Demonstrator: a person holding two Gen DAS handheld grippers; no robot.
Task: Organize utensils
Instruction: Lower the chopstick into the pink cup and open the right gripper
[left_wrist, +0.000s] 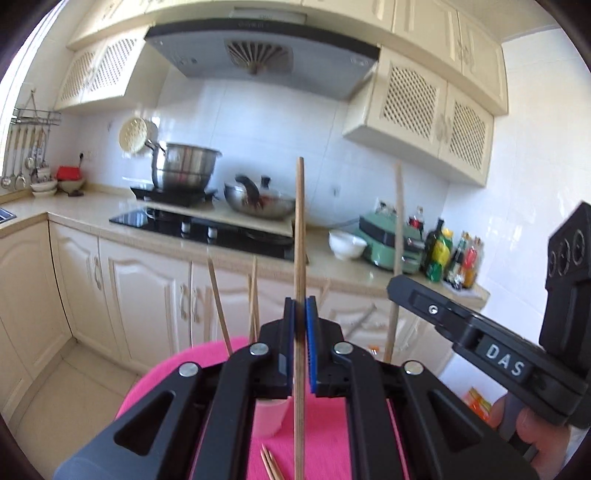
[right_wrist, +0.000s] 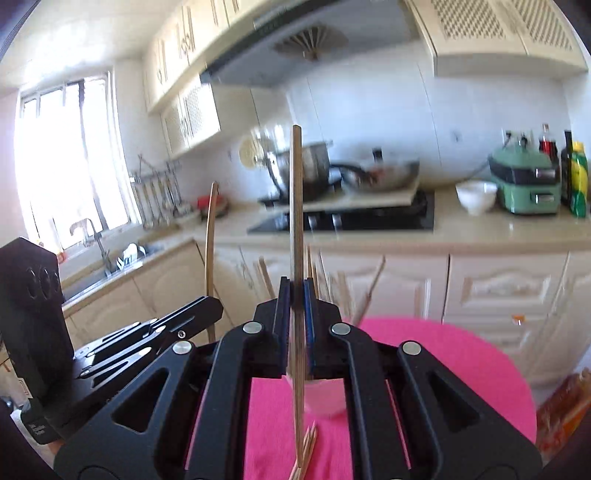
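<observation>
My left gripper (left_wrist: 300, 314) is shut on a wooden chopstick (left_wrist: 300, 229) held upright over a pink cloth (left_wrist: 325, 435). My right gripper (right_wrist: 297, 295) is shut on another upright wooden chopstick (right_wrist: 296, 206). A white cup (right_wrist: 325, 397) with several chopsticks standing in it sits on the cloth just past both grippers; it also shows in the left wrist view (left_wrist: 271, 415). Loose chopstick tips (left_wrist: 269, 461) lie on the cloth below the grippers, also in the right wrist view (right_wrist: 308, 446). The right gripper body (left_wrist: 491, 350) shows at the right of the left wrist view, with a chopstick (left_wrist: 396, 258) rising from it.
A kitchen counter (left_wrist: 92, 210) runs behind with a black hob (left_wrist: 199, 225), a steel pot (left_wrist: 184, 166), a wok (left_wrist: 258, 199), a white bowl (left_wrist: 347, 243), a green appliance (left_wrist: 388, 240) and bottles (left_wrist: 454, 258). A sink (right_wrist: 110, 266) is at the left. Cabinet doors (left_wrist: 147, 295) stand below.
</observation>
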